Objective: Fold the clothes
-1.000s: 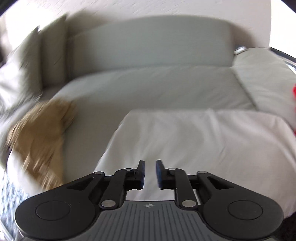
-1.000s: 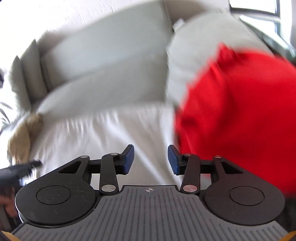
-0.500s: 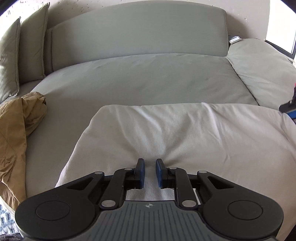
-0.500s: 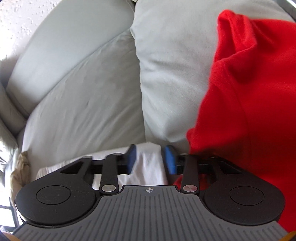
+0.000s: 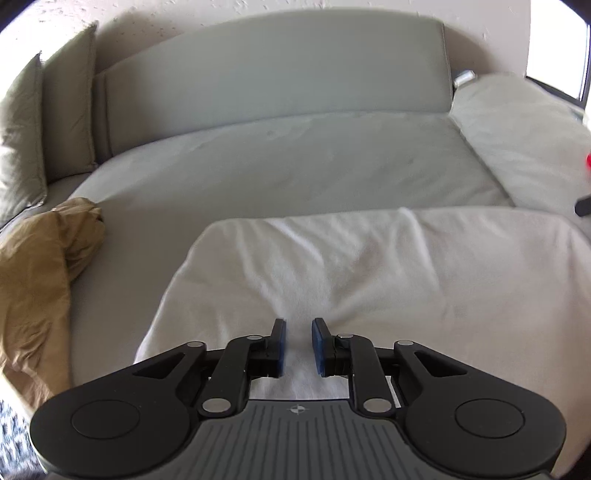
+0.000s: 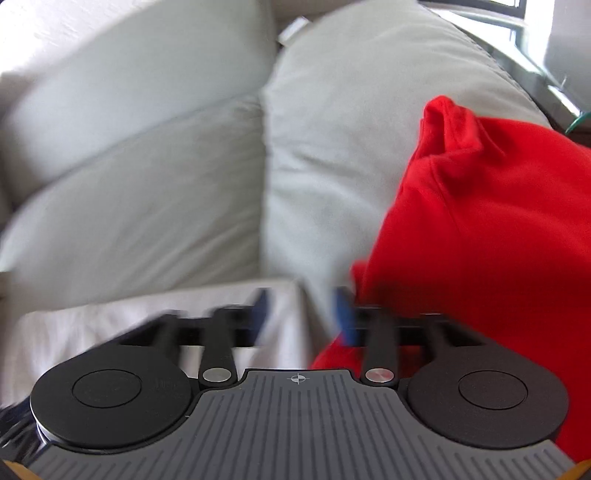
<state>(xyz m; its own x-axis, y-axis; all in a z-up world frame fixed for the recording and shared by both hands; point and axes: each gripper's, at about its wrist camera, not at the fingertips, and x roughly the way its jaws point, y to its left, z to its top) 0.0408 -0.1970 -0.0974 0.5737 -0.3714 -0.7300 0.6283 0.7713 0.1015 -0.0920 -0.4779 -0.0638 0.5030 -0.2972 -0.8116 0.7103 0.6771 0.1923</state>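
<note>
A white garment (image 5: 369, 273) lies folded flat on the grey sofa seat (image 5: 280, 166). My left gripper (image 5: 298, 345) hovers over its near edge, jaws narrowly apart with nothing between them. In the right wrist view the white garment's right corner (image 6: 155, 317) shows below my right gripper (image 6: 301, 314), which is open, blurred and empty. A red garment (image 6: 491, 229) is heaped on the right cushion (image 6: 332, 147), touching the gripper's right finger.
A tan garment (image 5: 40, 273) is crumpled at the sofa's left end. Grey pillows (image 5: 44, 122) stand at the back left. The sofa backrest (image 5: 277, 70) runs behind. A window (image 6: 517, 14) is at the far right.
My left gripper has drawn back slightly over the white garment and its jaws have parted a little. My right gripper has opened wider and shifted beside the red garment.
</note>
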